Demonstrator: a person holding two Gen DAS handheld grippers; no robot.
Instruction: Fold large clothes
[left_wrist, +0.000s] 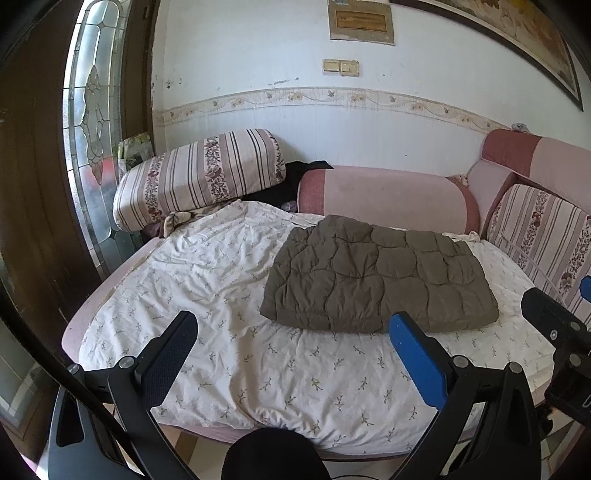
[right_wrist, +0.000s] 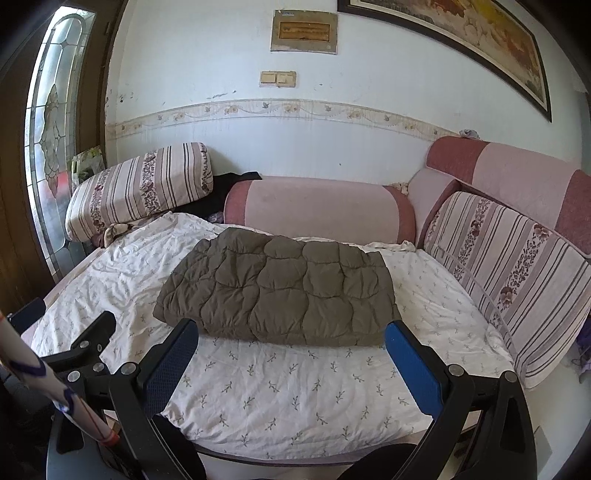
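Note:
A brown quilted jacket (left_wrist: 380, 275) (right_wrist: 280, 290) lies folded into a rough rectangle on the white floral sheet (left_wrist: 229, 306) (right_wrist: 295, 387) of a sofa bed. My left gripper (left_wrist: 293, 325) hovers open above the sheet, just short of the jacket's near edge, with nothing between its fingers. My right gripper (right_wrist: 291, 332) is open too, its fingers straddling the jacket's near edge from a little way back. Its black body shows at the right of the left wrist view, and the left gripper's body at the lower left of the right wrist view.
Striped floral cushions sit at the back left (left_wrist: 199, 173) and along the right side (right_wrist: 517, 280). A pink bolster (left_wrist: 388, 195) lines the wall. A dark wooden door with a glass panel (left_wrist: 92, 129) stands at the left. The bed's front edge (left_wrist: 258, 434) is close below the grippers.

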